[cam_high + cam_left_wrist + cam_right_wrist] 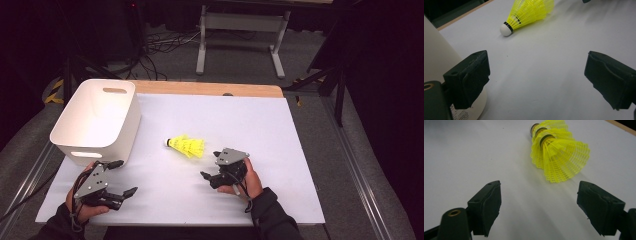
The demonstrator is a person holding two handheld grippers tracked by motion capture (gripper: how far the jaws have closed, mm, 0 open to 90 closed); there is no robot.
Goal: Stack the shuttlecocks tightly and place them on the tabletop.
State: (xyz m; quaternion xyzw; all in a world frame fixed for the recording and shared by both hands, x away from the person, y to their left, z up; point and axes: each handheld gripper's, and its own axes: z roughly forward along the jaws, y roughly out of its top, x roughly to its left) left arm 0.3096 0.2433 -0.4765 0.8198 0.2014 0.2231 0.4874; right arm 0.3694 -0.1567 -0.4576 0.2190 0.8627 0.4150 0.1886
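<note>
Yellow plastic shuttlecocks [187, 146], nested into one stack with a white cork tip pointing left, lie on the white sheet near the table's middle. My right gripper [209, 165] sits just right of and nearer than the stack, open and with nothing between its jaws. In the right gripper view, the stack's skirt [559, 157] lies a short way ahead of the open gripper [539, 195]. My left gripper [127, 177] rests open at the front left, beside the white bin. In the left gripper view, the open gripper [536, 75] faces the shuttlecocks [529, 12] farther off.
A white plastic bin [100, 120] with handle slots stands at the table's left, close to my left gripper, and its wall [434, 50] appears in the left gripper view. A white sheet [250, 120] covers the wooden table. A metal stand and cables lie beyond the far edge.
</note>
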